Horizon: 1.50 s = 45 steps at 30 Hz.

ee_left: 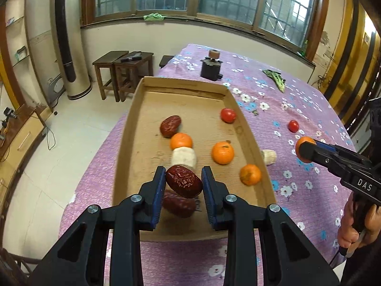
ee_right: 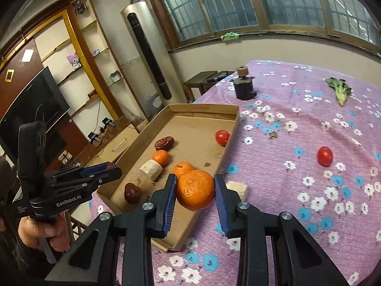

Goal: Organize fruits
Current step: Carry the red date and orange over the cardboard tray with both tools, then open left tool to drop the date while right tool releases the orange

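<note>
My left gripper (ee_left: 183, 178) is shut on a red date (ee_left: 183, 181) and holds it above the near end of the cardboard tray (ee_left: 247, 128). Another date (ee_left: 178, 203) lies below it in the tray. The tray also holds a third date (ee_left: 170, 125), three oranges (ee_left: 223, 152), a white root piece (ee_left: 183, 157) and a tomato (ee_left: 228, 115). My right gripper (ee_right: 195, 189) is shut on an orange (ee_right: 195, 189) and holds it above the tray's right wall (ee_right: 228, 140). A tomato (ee_right: 324, 155) and a white root piece (ee_right: 237, 189) lie on the cloth.
The table has a purple flowered cloth (ee_right: 297, 202). A dark cylindrical device (ee_right: 243, 84) and a green leafy vegetable (ee_right: 340, 90) lie at the far side. Wooden stools (ee_left: 123, 71) and a tall air conditioner (ee_left: 69, 38) stand beyond the table's left edge.
</note>
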{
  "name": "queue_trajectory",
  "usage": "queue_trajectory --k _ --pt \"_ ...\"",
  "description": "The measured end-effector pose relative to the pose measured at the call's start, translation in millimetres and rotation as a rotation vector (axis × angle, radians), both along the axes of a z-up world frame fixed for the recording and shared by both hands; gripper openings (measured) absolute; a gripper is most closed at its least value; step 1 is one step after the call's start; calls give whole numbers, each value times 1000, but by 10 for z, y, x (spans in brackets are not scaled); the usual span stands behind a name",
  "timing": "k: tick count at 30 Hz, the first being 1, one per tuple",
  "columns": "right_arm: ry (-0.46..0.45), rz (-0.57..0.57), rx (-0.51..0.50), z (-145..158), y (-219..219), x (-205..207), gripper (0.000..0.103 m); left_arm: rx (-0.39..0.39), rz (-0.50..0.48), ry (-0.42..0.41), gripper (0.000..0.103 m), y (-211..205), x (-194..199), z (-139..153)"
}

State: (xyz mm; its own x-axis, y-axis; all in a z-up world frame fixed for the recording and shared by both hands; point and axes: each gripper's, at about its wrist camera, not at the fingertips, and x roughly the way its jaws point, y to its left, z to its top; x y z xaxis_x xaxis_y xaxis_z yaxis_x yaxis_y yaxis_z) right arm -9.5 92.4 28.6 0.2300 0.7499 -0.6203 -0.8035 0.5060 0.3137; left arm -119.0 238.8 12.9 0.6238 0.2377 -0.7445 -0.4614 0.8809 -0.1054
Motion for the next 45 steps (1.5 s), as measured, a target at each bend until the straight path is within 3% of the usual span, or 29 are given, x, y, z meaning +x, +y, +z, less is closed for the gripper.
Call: queue_trajectory --k 20,39,45 --pt "41 33 -45 -187 459 121 32 -24 36 25 28 307 114 -168" --pt "19 55 -195 -545 1270 401 32 -75 38 92 28 550 315 -491" --pt "26 63 -212 -600 1335 460 35 -41 34 115 28 509 352 -484"
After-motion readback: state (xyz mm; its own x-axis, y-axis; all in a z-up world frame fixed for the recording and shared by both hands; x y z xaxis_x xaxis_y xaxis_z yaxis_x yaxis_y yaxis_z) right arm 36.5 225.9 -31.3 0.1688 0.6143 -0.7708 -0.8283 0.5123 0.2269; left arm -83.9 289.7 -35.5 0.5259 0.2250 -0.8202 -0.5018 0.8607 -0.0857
